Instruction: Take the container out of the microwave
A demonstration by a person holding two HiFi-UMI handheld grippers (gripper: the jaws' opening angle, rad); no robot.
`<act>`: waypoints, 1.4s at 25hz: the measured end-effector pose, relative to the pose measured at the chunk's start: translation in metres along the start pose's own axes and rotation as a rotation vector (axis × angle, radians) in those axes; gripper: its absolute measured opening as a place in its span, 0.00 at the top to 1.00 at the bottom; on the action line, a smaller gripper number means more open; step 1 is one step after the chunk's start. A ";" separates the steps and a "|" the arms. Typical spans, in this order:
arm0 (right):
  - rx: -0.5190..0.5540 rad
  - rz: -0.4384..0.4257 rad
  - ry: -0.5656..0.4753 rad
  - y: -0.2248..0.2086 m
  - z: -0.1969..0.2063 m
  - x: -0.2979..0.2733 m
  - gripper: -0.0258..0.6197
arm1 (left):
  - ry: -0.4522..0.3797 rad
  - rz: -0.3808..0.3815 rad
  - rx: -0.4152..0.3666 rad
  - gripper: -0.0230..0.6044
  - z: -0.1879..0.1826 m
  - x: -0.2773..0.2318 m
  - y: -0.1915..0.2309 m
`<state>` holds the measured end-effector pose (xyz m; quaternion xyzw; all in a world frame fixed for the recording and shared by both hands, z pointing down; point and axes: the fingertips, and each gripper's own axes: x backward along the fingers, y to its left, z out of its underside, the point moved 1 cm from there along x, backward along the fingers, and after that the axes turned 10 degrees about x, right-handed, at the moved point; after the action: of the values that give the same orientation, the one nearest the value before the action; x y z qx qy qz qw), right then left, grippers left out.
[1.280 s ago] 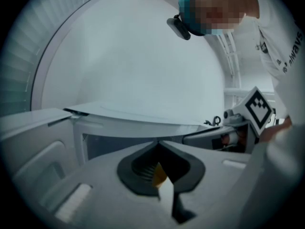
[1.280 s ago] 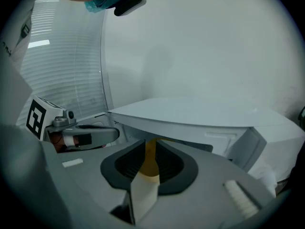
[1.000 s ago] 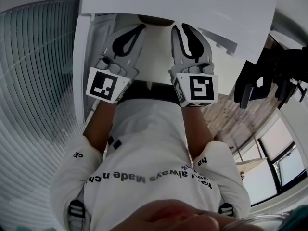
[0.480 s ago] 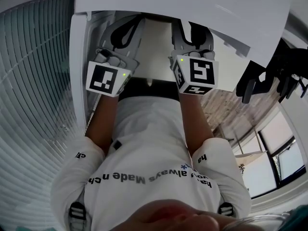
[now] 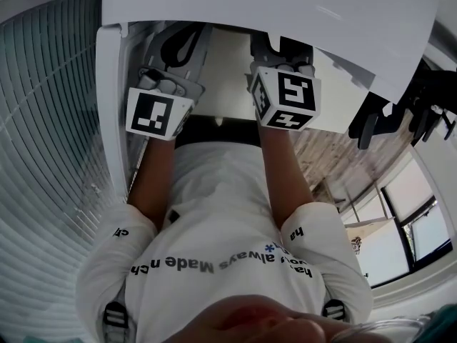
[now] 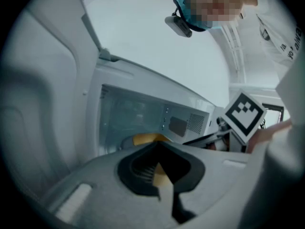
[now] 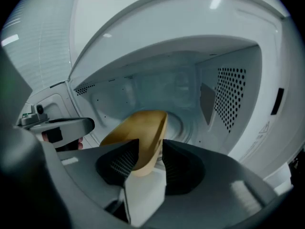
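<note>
The tan container [image 7: 140, 132] lies on the floor of the open white microwave [image 5: 271, 6]. My right gripper [image 7: 151, 159] reaches into the cavity with its jaws opening. The container's near rim stands between its pads, and no squeeze shows. My left gripper [image 6: 162, 175] comes in from the left side, and a sliver of the tan container [image 6: 145, 139] shows in its narrow jaw gap. Whether its pads press on that rim is unclear. In the head view both grippers [image 5: 187, 38] [image 5: 282, 45] go under the microwave's top, fingertips hidden.
The microwave's door [image 5: 111, 106] hangs open at the left of the head view. The perforated inner wall [image 7: 228, 94] is close on the right of my right gripper. Slatted blinds [image 5: 50, 120] fill the left, and black equipment [image 5: 400, 113] stands at the right.
Both grippers have pushed further under the microwave's top, so their fingers, plain a second ago, are now mostly hidden. The marker cubes have shifted slightly toward the microwave.
</note>
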<state>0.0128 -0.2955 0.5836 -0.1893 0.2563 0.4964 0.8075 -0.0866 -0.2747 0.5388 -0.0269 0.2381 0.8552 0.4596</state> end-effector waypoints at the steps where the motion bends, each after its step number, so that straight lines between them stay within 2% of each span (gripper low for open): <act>1: -0.003 0.001 0.004 0.000 0.000 -0.003 0.72 | 0.001 0.001 0.007 0.96 -0.001 -0.001 0.000; 15: -0.023 0.022 0.047 -0.004 0.008 -0.023 0.77 | 0.016 0.002 0.026 0.96 0.008 -0.003 0.004; 22: -0.044 0.051 0.053 -0.012 0.012 -0.025 0.92 | 0.019 -0.011 0.024 0.96 0.012 0.002 0.006; 35: -0.119 0.047 0.025 -0.017 0.007 -0.008 0.94 | 0.011 -0.016 0.017 0.96 0.005 0.009 -0.003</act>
<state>0.0270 -0.3045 0.5946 -0.2373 0.2408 0.5273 0.7795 -0.0889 -0.2641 0.5394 -0.0294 0.2477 0.8493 0.4653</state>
